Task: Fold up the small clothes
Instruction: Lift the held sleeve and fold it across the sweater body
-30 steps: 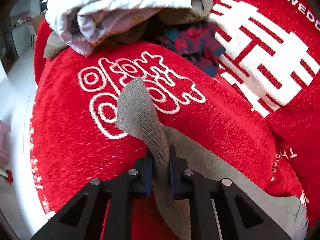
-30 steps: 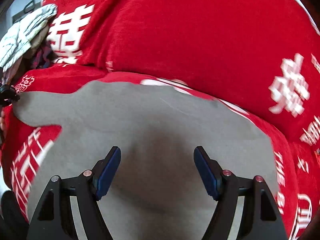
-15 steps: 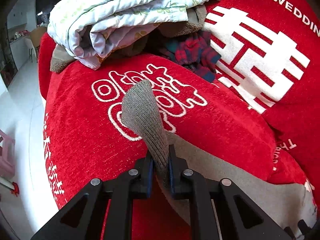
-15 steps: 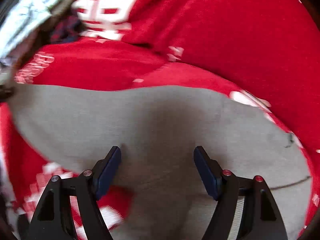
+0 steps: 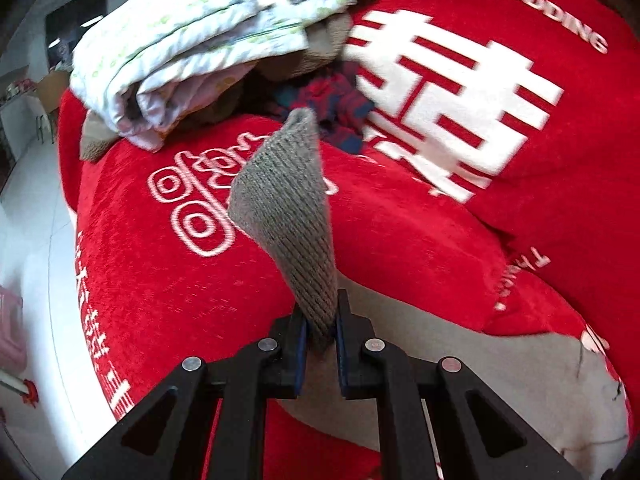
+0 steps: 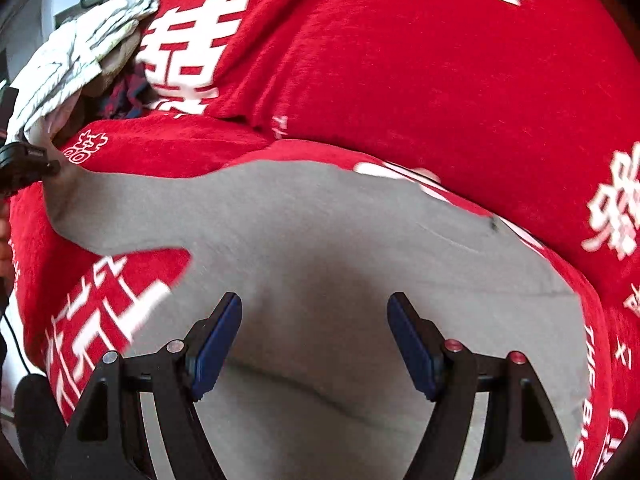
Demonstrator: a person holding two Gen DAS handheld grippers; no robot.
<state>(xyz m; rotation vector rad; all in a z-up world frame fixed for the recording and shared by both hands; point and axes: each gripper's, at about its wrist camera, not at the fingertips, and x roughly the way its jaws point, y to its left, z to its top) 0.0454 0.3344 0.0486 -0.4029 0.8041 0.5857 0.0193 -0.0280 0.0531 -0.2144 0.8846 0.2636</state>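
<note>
A red cover [image 6: 400, 80] spreads ahead of both claws. On it lies the grey garment [image 6: 320, 240] — under the right claw [image 6: 314, 336], whose jaws gape wide, gripping nothing. The left claw [image 5: 321, 336] is clamped on its ribbed cuff [image 5: 288, 200], lifted. Beyond lies a clothes pile [image 5: 208, 32].

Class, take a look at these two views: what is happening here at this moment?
A person is folding a grey garment spread on a red sofa cover. The left gripper is shut on the garment's ribbed cuff, holding it lifted. The right gripper hangs open over the garment's body. Other clothes sit piled behind.
</note>
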